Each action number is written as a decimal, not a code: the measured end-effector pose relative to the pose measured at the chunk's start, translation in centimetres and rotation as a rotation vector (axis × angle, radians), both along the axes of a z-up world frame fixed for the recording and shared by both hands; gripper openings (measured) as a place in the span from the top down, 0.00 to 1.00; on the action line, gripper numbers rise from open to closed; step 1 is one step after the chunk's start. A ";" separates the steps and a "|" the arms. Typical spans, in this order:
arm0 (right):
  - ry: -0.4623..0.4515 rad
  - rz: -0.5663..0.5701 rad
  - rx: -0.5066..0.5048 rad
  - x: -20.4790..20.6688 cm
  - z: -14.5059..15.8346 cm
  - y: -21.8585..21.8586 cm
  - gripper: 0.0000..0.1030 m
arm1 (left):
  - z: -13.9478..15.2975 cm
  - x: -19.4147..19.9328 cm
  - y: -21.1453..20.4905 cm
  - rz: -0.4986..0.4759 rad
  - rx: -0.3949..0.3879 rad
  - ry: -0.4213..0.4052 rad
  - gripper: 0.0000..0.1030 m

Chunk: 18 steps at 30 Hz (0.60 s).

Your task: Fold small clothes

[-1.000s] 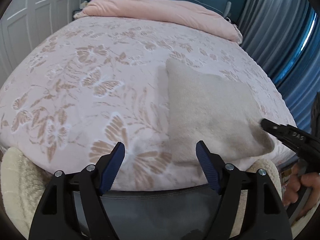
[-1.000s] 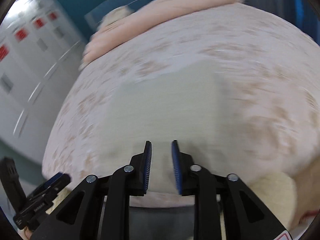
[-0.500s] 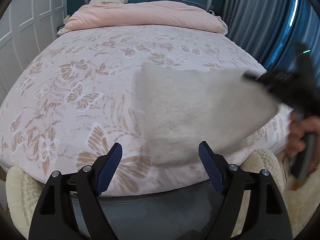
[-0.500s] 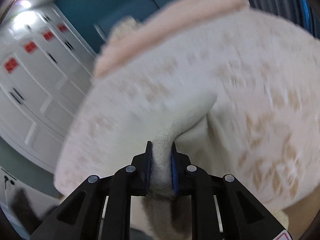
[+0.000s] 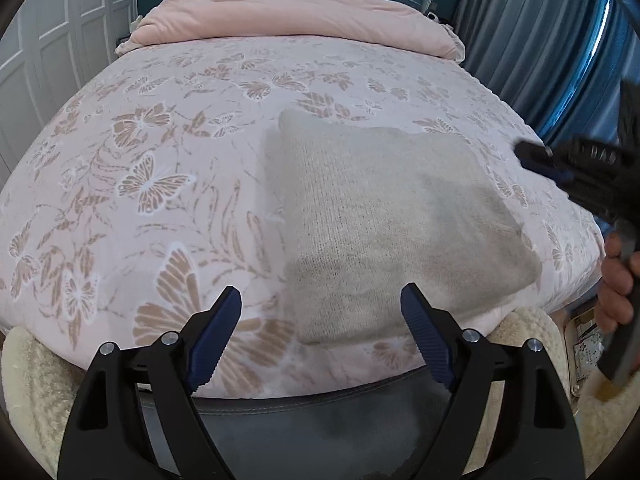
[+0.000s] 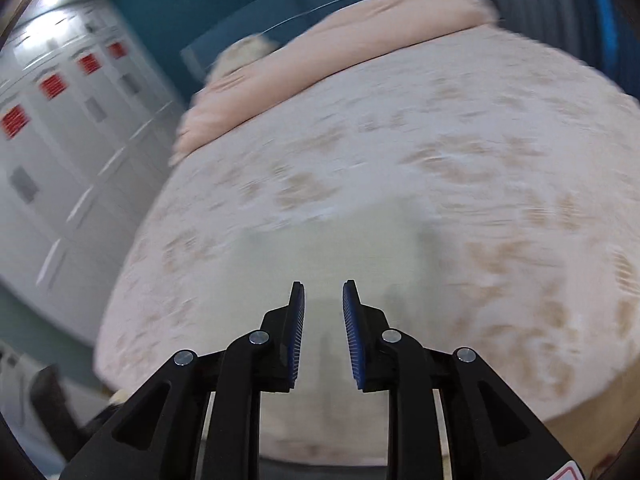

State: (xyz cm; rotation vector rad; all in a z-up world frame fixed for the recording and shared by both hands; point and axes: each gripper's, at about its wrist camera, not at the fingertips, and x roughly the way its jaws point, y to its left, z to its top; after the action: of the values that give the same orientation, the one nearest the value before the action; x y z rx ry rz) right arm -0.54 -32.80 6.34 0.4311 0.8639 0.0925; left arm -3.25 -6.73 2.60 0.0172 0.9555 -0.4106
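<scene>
A beige knitted garment point(image 5: 384, 216), folded into a rough square, lies flat on the bed near its front right corner. My left gripper point(image 5: 322, 312) is open and empty, hovering just short of the garment's near edge. My right gripper point(image 6: 323, 304) is slightly open and empty above the garment point(image 6: 328, 264), which is blurred in the right wrist view. In the left wrist view the right gripper point(image 5: 532, 158) shows at the far right, held above the garment's right side.
The bed has a pink butterfly-print cover point(image 5: 160, 168). A pink duvet point(image 5: 296, 16) is bunched at the head. White wardrobes point(image 5: 48, 48) stand left, blue curtains point(image 5: 540, 40) right. Cream fleece point(image 5: 28, 368) hangs at the bed's front edge.
My right gripper held a fold of the garment half a second ago; it has let go and lifted clear. The garment now lies flat, folded. My left gripper stayed open.
</scene>
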 end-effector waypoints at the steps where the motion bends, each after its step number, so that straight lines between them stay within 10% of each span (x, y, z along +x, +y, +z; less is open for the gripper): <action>1: 0.039 0.043 -0.032 1.0 -1.4 1.7 0.80 | 0.0 0.1 -0.1 0.003 0.002 -0.001 0.23; 5: 0.204 0.146 -0.115 3.4 -9.3 6.2 0.81 | 0.3 0.0 0.2 0.007 0.016 -0.015 0.23; 11: 0.089 0.153 -0.113 1.9 -3.3 6.3 0.80 | -0.1 0.4 1.5 0.040 0.018 0.006 0.23; 15: 0.246 0.220 -0.152 2.9 -8.7 7.5 0.80 | -0.7 0.5 1.0 0.036 0.016 0.030 0.23; 18: 0.194 0.173 -0.117 1.7 -6.8 6.7 0.83 | -0.2 0.0 0.4 0.010 0.039 0.007 0.23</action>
State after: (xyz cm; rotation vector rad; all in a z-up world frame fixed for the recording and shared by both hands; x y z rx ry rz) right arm 1.13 -26.08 -0.50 0.2576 1.0917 0.1605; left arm -3.29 -6.37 2.37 0.0464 0.9704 -0.3827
